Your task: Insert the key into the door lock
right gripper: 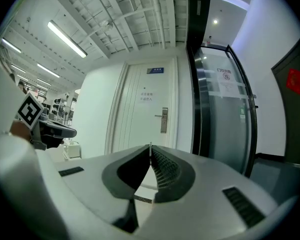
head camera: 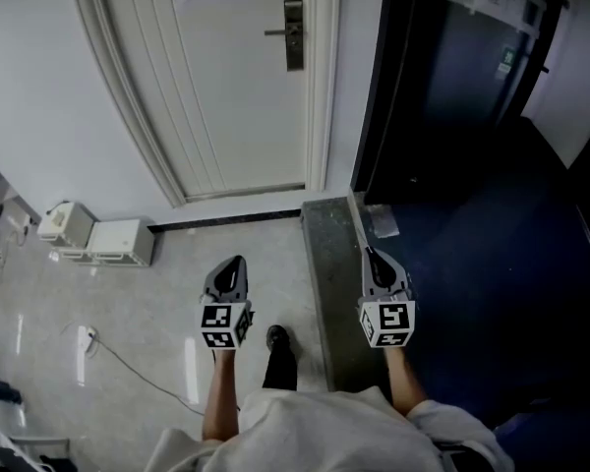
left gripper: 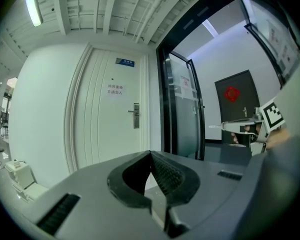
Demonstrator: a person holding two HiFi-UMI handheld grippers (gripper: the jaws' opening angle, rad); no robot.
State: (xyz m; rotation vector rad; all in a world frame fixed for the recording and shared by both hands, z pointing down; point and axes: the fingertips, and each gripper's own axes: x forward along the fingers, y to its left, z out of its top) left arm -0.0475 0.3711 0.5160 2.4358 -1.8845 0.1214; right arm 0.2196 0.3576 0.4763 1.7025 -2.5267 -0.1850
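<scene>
Key (right gripper: 150, 145) showed only as a thin pale sliver, seen edge-on, poking forward from the tips of the right gripper (right gripper: 150, 157). Its jaws were pinched almost together on it. I took that narrow grip, with the blade left free ahead of the tips, as a way to keep the key stiff and aimed at a keyhole.

That gripper was held about level and pointed towards the lock (right gripper: 164, 120). The lock sat well ahead of the tips and a little to their right, a metal plate with a lever handle (right gripper: 159, 116) on the white door (right gripper: 140, 134). Key and lock were well apart, so insertion had not begun; I judged this to be the approach.

The left gripper (left gripper: 151, 155) was held beside the right one, on its left, with its jaws closed and nothing between them. It seemed merely carried along, perhaps kept free for the handle. A dark glass door (right gripper: 225, 134) stood to the right of the right gripper and looked to be no part of the job.
</scene>
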